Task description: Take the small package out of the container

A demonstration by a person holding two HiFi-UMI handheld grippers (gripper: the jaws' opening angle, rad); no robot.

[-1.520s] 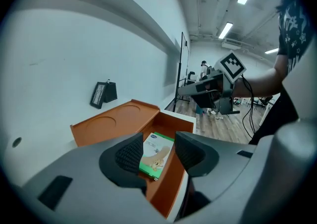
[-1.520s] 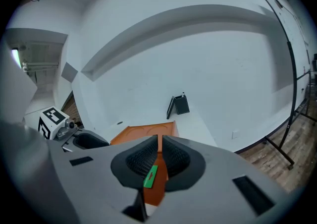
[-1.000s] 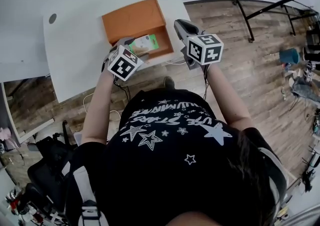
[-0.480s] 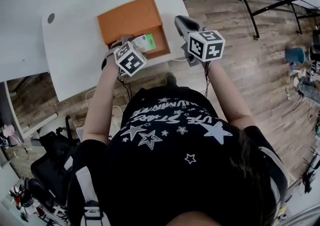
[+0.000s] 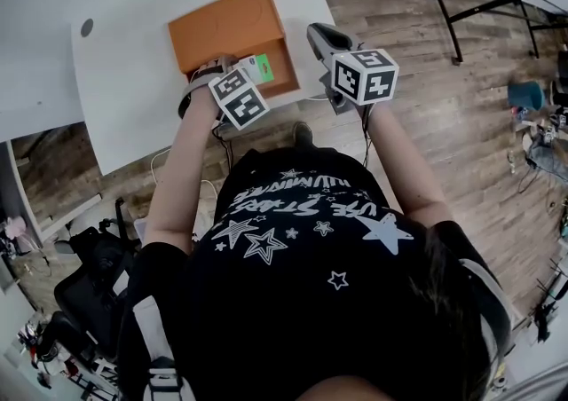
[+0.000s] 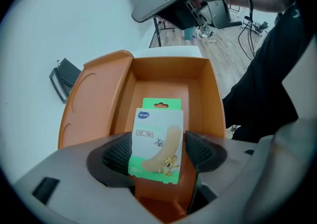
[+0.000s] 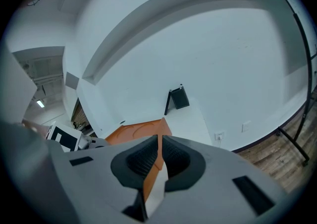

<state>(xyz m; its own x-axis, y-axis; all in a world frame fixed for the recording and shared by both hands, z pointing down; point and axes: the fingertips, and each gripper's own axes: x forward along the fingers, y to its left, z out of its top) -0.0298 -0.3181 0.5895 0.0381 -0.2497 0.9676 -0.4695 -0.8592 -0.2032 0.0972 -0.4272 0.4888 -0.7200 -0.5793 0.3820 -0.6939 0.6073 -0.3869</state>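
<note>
As the head view looks down, a small white-and-green paper package (image 5: 259, 68) sits at the near end of an orange rectangular box (image 5: 226, 22) on the white tabletop (image 5: 133, 80). It is right at the tip of the left claw (image 5: 238, 66), while the right claw (image 5: 317, 34) reaches the box's right wall.

Left gripper view: the left claw (image 6: 159, 148) is released, jaws spread wide. The package (image 6: 157, 139) stands upright between its black ribbed pads (image 6: 116, 154), overlapping the left one and just beside the right.

Right gripper view: the right claw (image 7: 158, 161) is clenched on the box's thin orange wall (image 7: 136, 131).
</note>
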